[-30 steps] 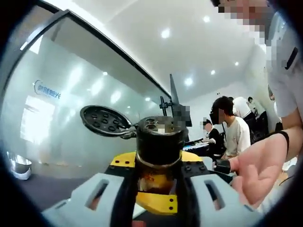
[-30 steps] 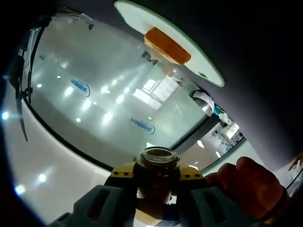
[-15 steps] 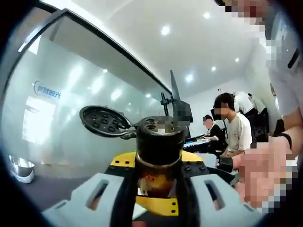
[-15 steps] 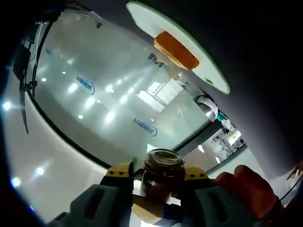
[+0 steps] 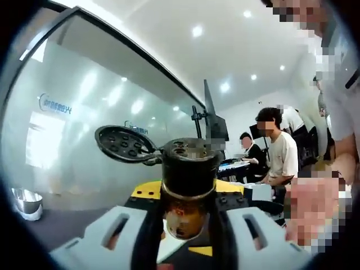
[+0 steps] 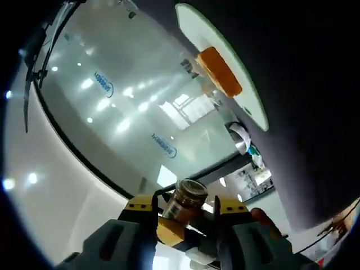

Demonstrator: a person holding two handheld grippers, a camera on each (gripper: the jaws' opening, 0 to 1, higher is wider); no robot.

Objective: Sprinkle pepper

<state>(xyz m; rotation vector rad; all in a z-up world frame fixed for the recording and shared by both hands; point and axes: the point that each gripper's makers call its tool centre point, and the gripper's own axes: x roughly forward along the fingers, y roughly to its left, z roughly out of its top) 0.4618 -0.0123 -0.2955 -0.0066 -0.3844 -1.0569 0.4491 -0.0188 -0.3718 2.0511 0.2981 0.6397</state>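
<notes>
Gripping a dark pepper shaker with its flip lid swung open, the left gripper holds it upright between its jaws, holes facing the ceiling. The right gripper is clamped on a small brown jar and rolled over, so the dark table runs overhead. Farther off, a white plate carries an orange slab of food; no pepper shows on it, so the sprinkling looks yet to come.

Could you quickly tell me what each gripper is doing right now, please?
Left gripper: shut on the pepper shaker, its flip lid open.
Right gripper: shut on a small jar, with the view rolled over.
</notes>
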